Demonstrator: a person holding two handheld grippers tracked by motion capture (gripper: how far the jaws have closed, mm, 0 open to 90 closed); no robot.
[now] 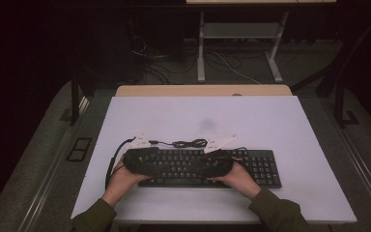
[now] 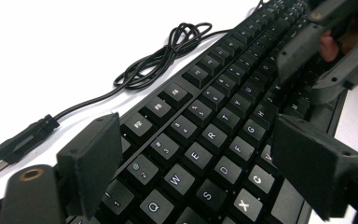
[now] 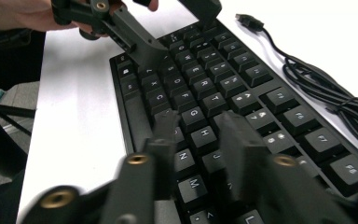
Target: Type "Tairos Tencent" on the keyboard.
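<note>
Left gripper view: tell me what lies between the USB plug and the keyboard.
Bare white table and the coiled black cable lie between the USB plug and the keyboard, seen in the left gripper view.

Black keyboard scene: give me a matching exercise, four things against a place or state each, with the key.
Things:
1. black full-size computer keyboard
2. coiled black USB cable
3. left tool
4. right tool

Places or states:
A. bundled on the white table beyond the keys
B. jaws wide apart over the Q-W-E keys
C. lies flat along the table's near edge
D. jaws a small gap apart over the G-H keys

Pairs: 1-C, 2-A, 3-B, 4-D
</note>
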